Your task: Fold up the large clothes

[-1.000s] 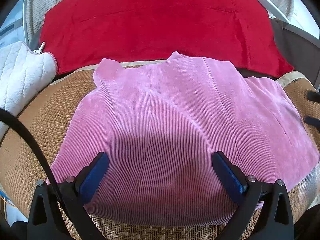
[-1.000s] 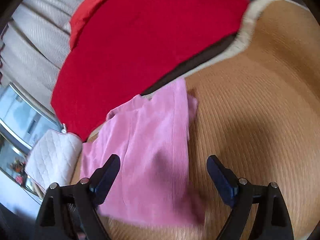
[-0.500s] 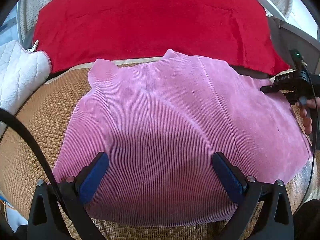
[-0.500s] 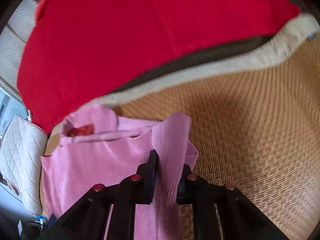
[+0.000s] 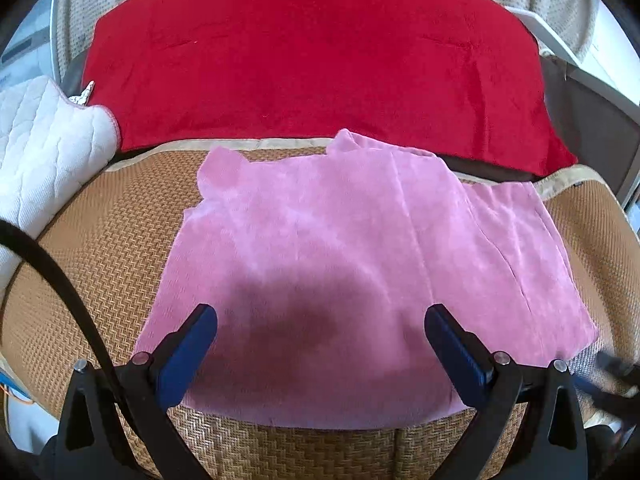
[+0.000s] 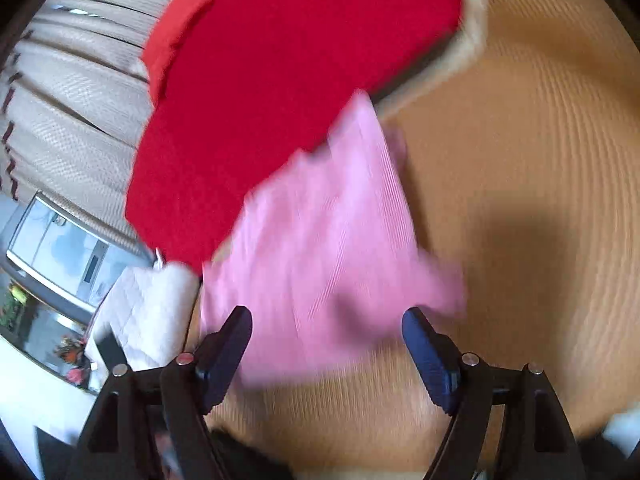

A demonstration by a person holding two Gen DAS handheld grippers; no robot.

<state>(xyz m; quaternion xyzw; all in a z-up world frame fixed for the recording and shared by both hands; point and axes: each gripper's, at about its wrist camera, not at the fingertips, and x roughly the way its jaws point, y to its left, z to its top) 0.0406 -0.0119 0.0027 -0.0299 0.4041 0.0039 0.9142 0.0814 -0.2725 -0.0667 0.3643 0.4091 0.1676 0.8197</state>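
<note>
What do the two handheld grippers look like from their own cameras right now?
Both look alike. The left gripper and the right gripper each have two black angular finger arms with silver rivets and blue pads on the inner faces. A black cable curves past the left one. No hand or sleeve shows.

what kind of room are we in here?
Probably a home living room or bedroom: a woven rattan mat covers a sofa or bed, a red blanket drapes the padded beige back, and a white quilted cushion sits alongside.
</note>
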